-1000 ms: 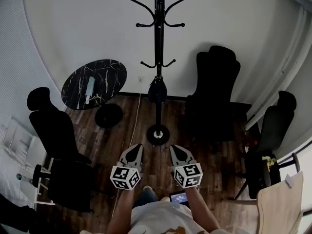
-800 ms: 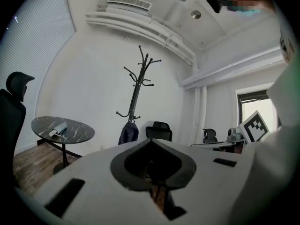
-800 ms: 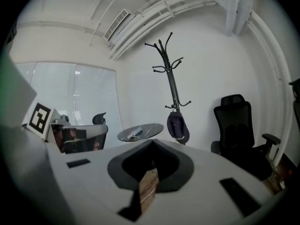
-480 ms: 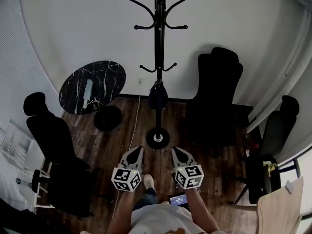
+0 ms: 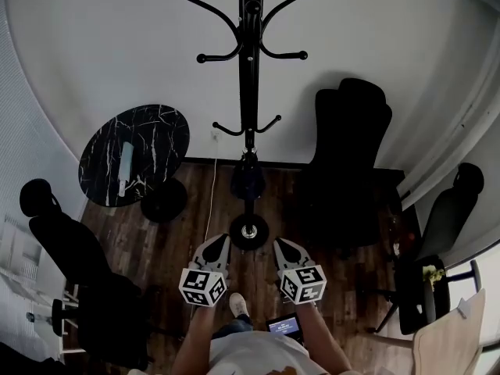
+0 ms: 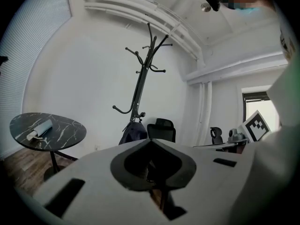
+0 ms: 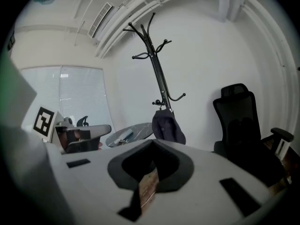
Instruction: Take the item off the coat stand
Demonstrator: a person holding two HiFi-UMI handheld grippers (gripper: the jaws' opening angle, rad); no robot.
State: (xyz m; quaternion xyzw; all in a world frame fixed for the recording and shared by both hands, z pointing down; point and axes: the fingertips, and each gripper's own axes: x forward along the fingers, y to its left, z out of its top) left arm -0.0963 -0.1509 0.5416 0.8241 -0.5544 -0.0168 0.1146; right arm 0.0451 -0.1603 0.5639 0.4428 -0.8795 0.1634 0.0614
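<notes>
A black coat stand (image 5: 250,92) rises against the white wall, with its round base (image 5: 248,231) on the wood floor. A dark bag (image 5: 247,176) hangs from one of its low hooks; it also shows as the dark bag (image 7: 168,127) and the dark bag (image 6: 132,132) in the gripper views. My left gripper (image 5: 218,244) and right gripper (image 5: 282,245) are held side by side just short of the base, tips toward the stand. Both are shut with nothing between the jaws.
A round black marble table (image 5: 133,153) with a pale roll on it stands left of the stand. A tall black office chair (image 5: 349,158) stands right of it. More black chairs sit at the far left (image 5: 70,244) and far right (image 5: 441,217).
The view has moved nearer the coat stand, which now looks larger and lower in the head view. Both grippers keep the same shut pose in front of me.
</notes>
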